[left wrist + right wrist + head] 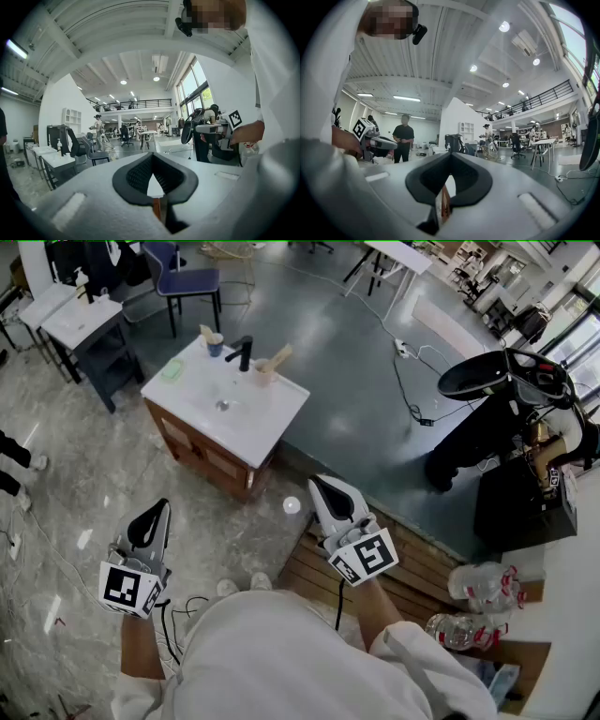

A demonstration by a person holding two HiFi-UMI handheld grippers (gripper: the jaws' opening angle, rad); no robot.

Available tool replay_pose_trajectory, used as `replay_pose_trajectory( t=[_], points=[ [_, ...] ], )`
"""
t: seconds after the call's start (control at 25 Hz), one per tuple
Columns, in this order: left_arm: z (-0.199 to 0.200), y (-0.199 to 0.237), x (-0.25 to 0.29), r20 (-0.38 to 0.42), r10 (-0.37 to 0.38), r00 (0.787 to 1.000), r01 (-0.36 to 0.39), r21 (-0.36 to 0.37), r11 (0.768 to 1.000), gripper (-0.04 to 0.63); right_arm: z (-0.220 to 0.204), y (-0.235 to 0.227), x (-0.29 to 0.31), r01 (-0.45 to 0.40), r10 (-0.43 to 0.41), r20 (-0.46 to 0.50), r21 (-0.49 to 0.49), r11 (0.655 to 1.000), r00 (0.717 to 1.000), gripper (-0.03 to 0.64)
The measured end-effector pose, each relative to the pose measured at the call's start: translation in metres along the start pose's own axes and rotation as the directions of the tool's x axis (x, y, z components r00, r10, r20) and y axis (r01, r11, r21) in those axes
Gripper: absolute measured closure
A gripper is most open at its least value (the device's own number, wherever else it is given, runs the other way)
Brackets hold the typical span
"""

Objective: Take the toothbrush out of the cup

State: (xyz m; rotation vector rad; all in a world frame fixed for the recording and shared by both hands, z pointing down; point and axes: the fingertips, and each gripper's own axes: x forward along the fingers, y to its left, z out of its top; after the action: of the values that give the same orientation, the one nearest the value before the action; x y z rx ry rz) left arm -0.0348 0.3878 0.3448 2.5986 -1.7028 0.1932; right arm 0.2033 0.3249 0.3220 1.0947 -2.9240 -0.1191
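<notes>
In the head view, a white washbasin top [267, 413] on a wooden cabinet stands well ahead of me. A blue cup [215, 346] with a pale toothbrush [205, 332] sits left of the black faucet [244, 352]. A tan cup [266, 371] with a wooden-handled brush [280, 356] stands to the faucet's right. My left gripper [161, 506] and right gripper [317, 482] are held low near my body, far short of the basin. Both are shut with nothing between the jaws. The left gripper [152, 159] and the right gripper [450, 157] each look out level across the hall.
A green soap dish [172, 371] lies on the basin top. A blue chair [187, 282] and a dark side table [84, 324] stand behind it. A black scooter [506, 418], plastic bottles [478, 582], a wooden pallet [314, 573] and a floor cable [412, 381] are at the right. A person in black [403, 143] stands off to the side.
</notes>
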Motion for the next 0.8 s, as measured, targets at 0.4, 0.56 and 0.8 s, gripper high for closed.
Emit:
replay_pose_trajectory(
  t=[0.4, 0.56, 0.8],
  points=[
    [-0.0021, 0.0037, 0.0031, -0.006, 0.001, 1.0, -0.001, 0.0, 1.0, 0.595, -0.0015, -0.0021, 0.0048, -0.006, 0.006, 0.007, 0.015, 1.0, 1.0, 0.62],
    [-0.0014, 0.0037, 0.0037, -0.007, 0.003, 1.0, -0.003, 0.001, 1.0, 0.595, 0.0014, -0.0057, 0.0032, -0.008, 0.007, 0.029, 0.053, 0.999, 1.0, 0.618],
    [-0.0059, 0.0064, 0.0039, -0.003, 0.0, 1.0, 0.0, 0.004, 1.0, 0.595, -0.0008, -0.0054, 0.0056, -0.005, 0.004, 0.019, 0.048, 0.999, 1.0, 0.618]
  ],
)
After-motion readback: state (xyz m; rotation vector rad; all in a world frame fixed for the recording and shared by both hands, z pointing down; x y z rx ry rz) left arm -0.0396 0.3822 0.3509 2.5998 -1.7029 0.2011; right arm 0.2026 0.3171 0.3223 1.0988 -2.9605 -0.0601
